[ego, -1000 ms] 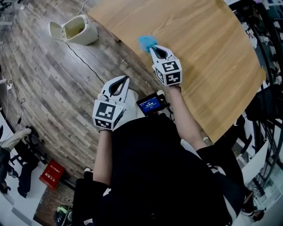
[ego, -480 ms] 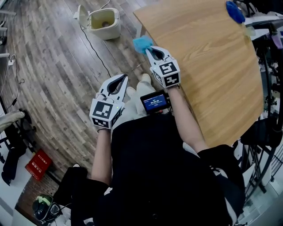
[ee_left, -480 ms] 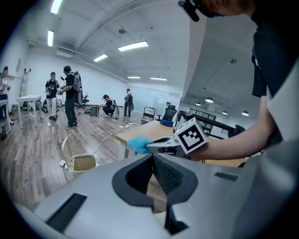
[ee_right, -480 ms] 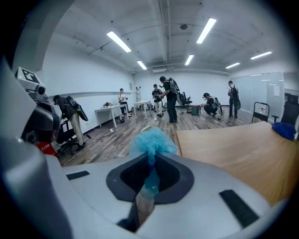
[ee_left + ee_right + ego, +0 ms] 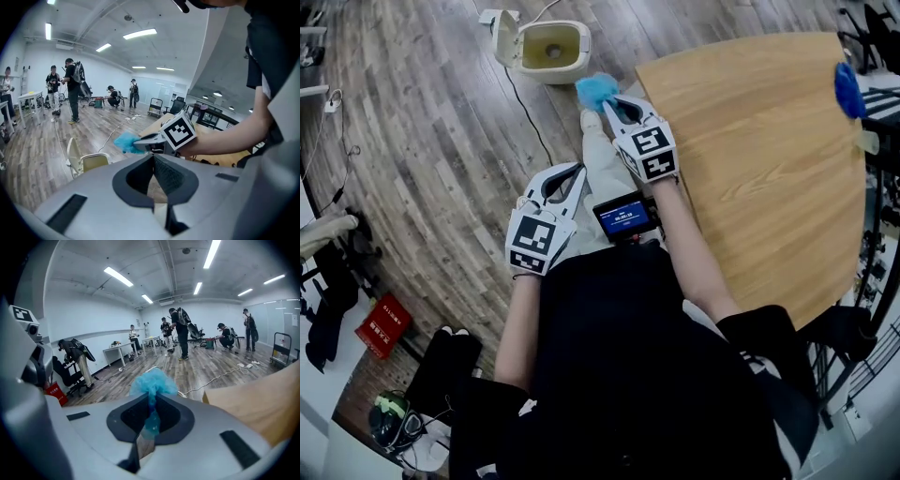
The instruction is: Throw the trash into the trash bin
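Over the last second I have swung away from the tabletop toward the trash bin, and that is the main change; the blue trash, which was above the wood a moment ago, now hangs past the tabletop's edge over the floor, near the bin's open mouth but, as I judge it, not yet above it; the right claw is closed on that fluffy blue wad, which sticks out beyond its tips in the right gripper view, and the grip looks unchanged through the carry; the left claw trails beside it with its tips together and nothing between them; the bin stands with its lid flipped back, so nothing blocks the drop; I reckon the carry is nearly done and what remains is a short reach forward and a release over the opening; another blue thing sits by the tabletop's far edge, though I cannot tell what it is.
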Action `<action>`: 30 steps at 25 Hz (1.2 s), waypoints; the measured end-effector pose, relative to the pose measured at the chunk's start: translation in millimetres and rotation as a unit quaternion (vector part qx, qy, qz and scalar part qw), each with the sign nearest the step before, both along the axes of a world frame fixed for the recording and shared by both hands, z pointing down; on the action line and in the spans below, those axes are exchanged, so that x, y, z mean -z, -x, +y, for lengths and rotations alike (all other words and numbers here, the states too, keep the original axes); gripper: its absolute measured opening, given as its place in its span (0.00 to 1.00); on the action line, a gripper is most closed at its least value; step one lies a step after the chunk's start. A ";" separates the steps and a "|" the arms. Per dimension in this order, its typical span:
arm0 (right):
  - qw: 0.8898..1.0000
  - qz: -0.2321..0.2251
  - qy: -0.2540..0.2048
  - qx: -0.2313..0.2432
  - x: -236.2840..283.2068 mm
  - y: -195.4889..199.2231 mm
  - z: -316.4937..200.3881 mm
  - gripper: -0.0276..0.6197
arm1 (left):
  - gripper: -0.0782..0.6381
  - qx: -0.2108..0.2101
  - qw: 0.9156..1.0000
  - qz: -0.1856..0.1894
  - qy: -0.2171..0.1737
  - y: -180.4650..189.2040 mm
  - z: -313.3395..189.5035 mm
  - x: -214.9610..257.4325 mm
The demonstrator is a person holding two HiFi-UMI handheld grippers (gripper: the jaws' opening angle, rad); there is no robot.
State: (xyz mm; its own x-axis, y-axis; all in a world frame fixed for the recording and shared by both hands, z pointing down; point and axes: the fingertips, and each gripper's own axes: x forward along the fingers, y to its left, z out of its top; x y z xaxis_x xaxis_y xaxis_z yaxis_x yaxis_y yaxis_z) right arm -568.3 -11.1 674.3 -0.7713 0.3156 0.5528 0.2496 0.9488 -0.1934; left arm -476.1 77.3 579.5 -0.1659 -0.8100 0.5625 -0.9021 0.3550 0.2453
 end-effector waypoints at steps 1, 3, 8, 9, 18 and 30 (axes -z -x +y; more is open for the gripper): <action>1.000 0.003 0.008 0.006 -14.7 24.5 0.8 0.05 | 0.12 -0.001 1.000 0.002 0.007 25.0 -4.3 -10.1; 1.000 0.004 0.021 0.016 -38.4 68.8 -2.3 0.05 | 0.12 -0.017 1.000 -0.003 0.015 66.7 -18.8 -25.6; 0.998 0.007 0.051 0.043 -47.5 136.3 2.5 0.05 | 0.12 -0.020 1.000 -0.018 0.002 137.3 -49.4 -18.6; 0.997 0.009 0.051 0.049 -40.8 140.4 4.8 0.05 | 0.12 -0.013 1.000 -0.016 0.001 142.8 -52.1 -10.1; 0.996 0.058 0.043 0.044 -76.8 177.7 7.5 0.05 | 0.12 0.037 0.998 0.039 0.009 173.9 -30.6 -26.9; 0.998 0.049 0.023 0.012 -185.0 223.7 12.4 0.06 | 0.12 0.009 0.997 0.073 -0.015 199.2 -18.1 -122.8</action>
State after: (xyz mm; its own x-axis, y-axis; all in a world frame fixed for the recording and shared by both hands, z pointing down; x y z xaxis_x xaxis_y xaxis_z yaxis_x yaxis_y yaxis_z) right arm -792.0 1.4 859.3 -0.7059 0.3609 0.6095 0.2504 0.9320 -0.2619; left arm -675.3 59.1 702.3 -0.0984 -0.8249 0.5567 -0.8490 0.3614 0.3854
